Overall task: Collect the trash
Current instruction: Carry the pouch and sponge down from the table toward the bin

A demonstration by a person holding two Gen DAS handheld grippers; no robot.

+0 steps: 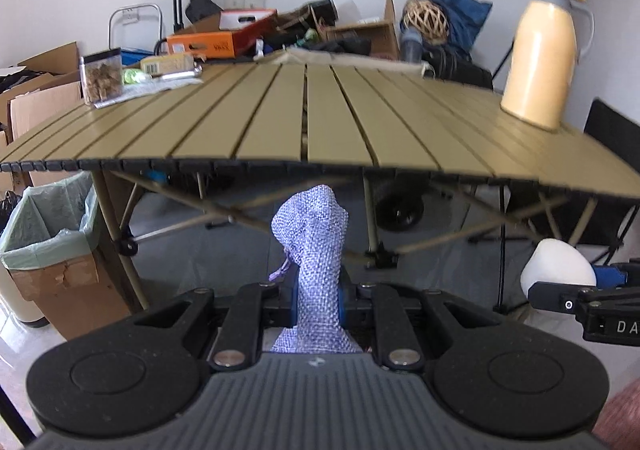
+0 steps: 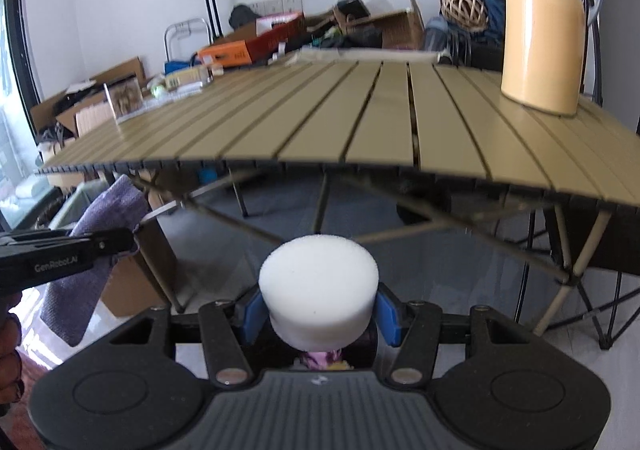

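Left gripper (image 1: 318,300): fingers closed tight on a purple woven cloth (image 1: 314,242); the cloth stands up between the blue pads and bunches above the fingertips, with its lower part trailing back behind them. Right gripper (image 2: 320,314): fingers part-open, pads pressed on both sides of a white foam puck (image 2: 318,282), which sits between them with its flat round face tilted up and forward. Both grippers are held in front of and below the near edge of the slatted olive surface (image 1: 320,118), so cloth and puck are off the surface, in the air. In the left wrist view the right gripper with the puck shows just to the right of the left fingers; in the right wrist view the left gripper and hanging cloth show to the left of the right fingers. Lined cardboard trash box (image 1: 52,242) stands on the floor, forward and left of the left fingers, beside the surface's leg. On the surface, ahead of the fingers: cream thermos jug (image 1: 540,54) to the far right, clear container of brown pieces (image 1: 102,76) to the far left. Clutter of boxes beyond the far edge.
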